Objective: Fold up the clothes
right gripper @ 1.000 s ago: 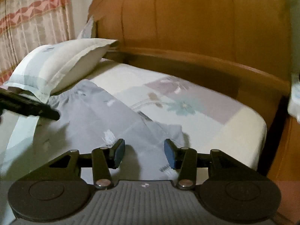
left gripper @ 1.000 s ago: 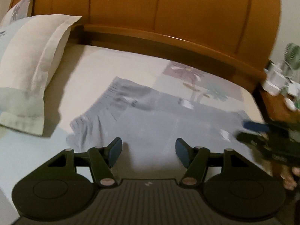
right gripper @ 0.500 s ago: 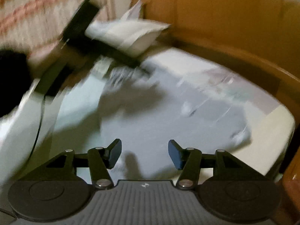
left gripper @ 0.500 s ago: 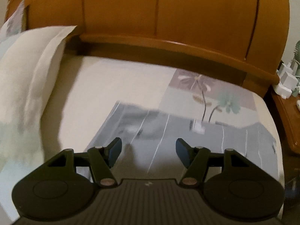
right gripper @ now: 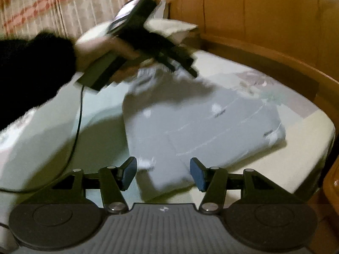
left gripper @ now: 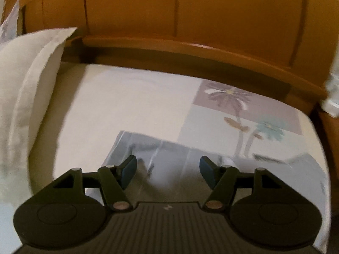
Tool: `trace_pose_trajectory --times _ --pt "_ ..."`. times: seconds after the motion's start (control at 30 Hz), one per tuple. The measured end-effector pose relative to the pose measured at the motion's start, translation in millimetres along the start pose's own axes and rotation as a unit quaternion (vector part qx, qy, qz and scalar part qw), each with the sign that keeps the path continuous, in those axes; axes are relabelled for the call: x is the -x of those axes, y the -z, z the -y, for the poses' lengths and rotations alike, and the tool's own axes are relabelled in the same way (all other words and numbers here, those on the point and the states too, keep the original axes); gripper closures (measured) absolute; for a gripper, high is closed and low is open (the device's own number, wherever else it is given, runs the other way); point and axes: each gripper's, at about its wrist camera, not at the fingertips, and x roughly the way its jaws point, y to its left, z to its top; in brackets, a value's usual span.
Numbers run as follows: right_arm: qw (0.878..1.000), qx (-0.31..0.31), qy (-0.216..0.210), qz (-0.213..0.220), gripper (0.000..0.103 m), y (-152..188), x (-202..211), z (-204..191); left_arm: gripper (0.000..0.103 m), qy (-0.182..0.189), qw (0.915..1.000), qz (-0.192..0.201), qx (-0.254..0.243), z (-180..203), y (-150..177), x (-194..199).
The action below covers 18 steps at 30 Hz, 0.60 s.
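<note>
The left gripper (left gripper: 167, 170) has its blue-padded jaws spread apart with nothing between them, poised over the far-left part of a grey garment (left gripper: 165, 163) that lies on the bed. In the right wrist view this same gripper (right gripper: 186, 65) appears at the upper left, blurred by motion, held in the person's hand (right gripper: 106, 48), which emerges from a black sleeve (right gripper: 31, 63); its tip is over the far-left edge of the cloth, but whether it touches the fabric cannot be told. A thin black cable (right gripper: 77, 116) hangs down from its handle and runs across the sheet toward the near left.

The right gripper (right gripper: 163, 170) likewise stands open and empty, its jaws framing the near corner of the grey garment (right gripper: 201, 122). The garment is spread flat in a roughly rectangular shape, pale grey with faint light lines and small white marks, and it stretches from the near centre toward the far right of the mattress.

Under it is a cream bedsheet (left gripper: 127, 105) with a printed floral patch (left gripper: 243, 110) toward the right side. A white pillow (left gripper: 25, 80) sits at the left, leaning near the headboard. The orange-brown wooden headboard (left gripper: 190, 17) fills the far side of both views. A striped curtain (right gripper: 42, 6) with pinkish bands hangs at the far left in the right wrist view.
</note>
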Motion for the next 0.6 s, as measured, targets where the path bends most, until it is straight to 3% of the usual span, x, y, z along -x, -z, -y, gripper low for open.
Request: trace_pose_trajectory --times 0.2,0.4,0.6 --pt "0.996 0.030 0.064 0.059 0.042 -44.9 -10.6 31.1 0.030 0.008 0.9994 -0.022 -0.026 -8.7 42.4 25.9" --pt "0.996 -0.014 0.091 -0.012 0.043 -46.6 -60.4 78.4 0.031 0.011 0.9990 -0.033 0.027 -38.9 57.6 35.4" --pt "0.995 0.020 0.088 0.034 0.038 -60.6 -44.9 60.1 0.030 0.036 0.9990 0.020 0.020 -39.5 41.5 44.2"
